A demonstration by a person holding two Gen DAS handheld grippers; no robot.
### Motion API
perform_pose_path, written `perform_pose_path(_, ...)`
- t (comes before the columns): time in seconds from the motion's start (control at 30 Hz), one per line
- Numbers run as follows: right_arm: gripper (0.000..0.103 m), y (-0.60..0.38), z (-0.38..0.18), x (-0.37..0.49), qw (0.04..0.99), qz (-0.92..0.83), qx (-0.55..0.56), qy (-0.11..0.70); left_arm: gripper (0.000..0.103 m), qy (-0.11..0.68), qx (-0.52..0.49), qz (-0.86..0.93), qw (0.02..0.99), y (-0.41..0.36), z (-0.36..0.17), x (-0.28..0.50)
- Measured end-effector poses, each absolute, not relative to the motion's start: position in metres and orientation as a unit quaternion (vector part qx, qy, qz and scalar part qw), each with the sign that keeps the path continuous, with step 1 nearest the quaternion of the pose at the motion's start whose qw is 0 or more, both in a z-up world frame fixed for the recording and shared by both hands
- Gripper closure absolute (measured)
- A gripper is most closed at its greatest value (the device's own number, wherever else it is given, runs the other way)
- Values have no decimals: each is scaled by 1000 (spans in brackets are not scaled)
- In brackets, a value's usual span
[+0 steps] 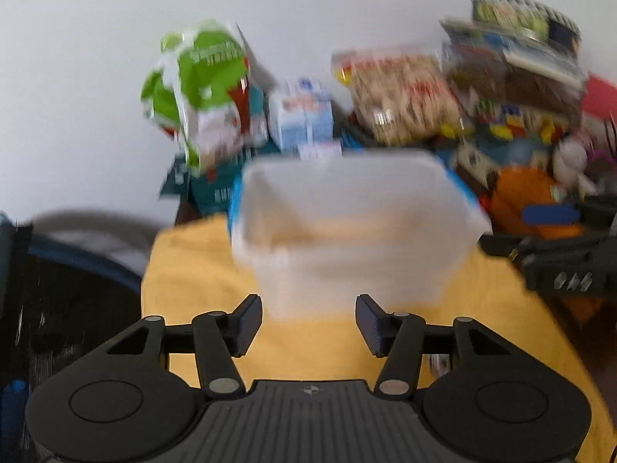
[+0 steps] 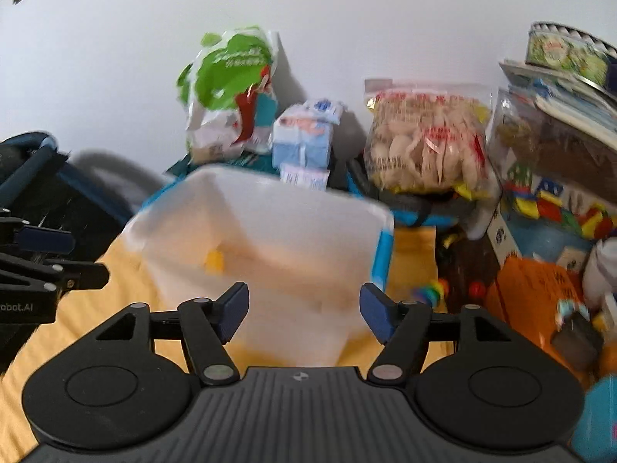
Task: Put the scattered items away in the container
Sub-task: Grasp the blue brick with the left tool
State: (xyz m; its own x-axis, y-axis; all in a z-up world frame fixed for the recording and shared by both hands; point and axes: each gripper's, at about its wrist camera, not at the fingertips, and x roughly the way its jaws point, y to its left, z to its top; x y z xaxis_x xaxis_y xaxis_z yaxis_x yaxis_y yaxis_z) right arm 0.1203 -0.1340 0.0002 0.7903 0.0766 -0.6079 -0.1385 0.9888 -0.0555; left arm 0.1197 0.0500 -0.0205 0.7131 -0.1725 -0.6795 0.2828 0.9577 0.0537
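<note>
Translucent white plastic container (image 1: 354, 223) standing upright on a yellow cloth (image 1: 193, 270) over the tabletop, mouth open, blurred in both views. Blue-edged lid or tray (image 2: 383, 258) just behind and beside it on the right. Something small and yellow (image 2: 214, 260) showing through the container's wall in the right wrist view — inside or behind, cannot tell.

Open yellow cloth on the near side, between the container and both claws; bare strip also to the container's left. Far edge crowded: green and white bag (image 1: 200, 88) against the wall, pale blue carton (image 1: 304, 115) beside it, clear bag of pale snacks (image 2: 424, 142) to the right, then a stack of boxes and books (image 2: 559, 115) and an orange bag (image 2: 536, 293) closing off the right side. Dark bag or basket (image 1: 69, 277) past the cloth's left edge.

Left claw (image 1: 308, 326) spread wide, nothing between its pads, tilted down toward the container's near wall, short of touching. Right claw (image 2: 304, 314) likewise spread and empty, angled down at the container's front corner — its blue pads (image 2: 374, 316) apart from the plastic. Left claw also seen at the left edge of the right wrist view (image 2: 42, 254), level with the container's left side, well clear of the right claw.
</note>
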Motion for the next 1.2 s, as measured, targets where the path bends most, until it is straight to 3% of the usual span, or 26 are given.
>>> perform_pose_path(0.3,36,-134,-60,36,921,82,-80,374,45,431,124,-179,876,28,-106,52)
perform_pose_path(0.6,37,-134,-88,-7,909,83,-60,404,50,438,107,-192,872,5,-134,87)
perform_pose_path(0.63,37,-134,-89,-10,909,81,-59,404,52,443,108,-197,868,2,-137,92)
perform_pose_path(0.7,37,-135,-92,-13,909,75,-58,407,78,460,102,-222,853,-2,-144,98)
perform_pose_path(0.83,37,-140,-97,-20,909,66,-48,410,79,449,98,-231,858,3,-144,84)
perform_pose_path(1.07,37,-136,-101,-18,909,69,-51,408,78,371,328,-180,850,6,-143,29)
perform_pose_path(1.2,37,-125,-107,-17,906,82,-58,412,76,386,352,-181,833,7,-158,11)
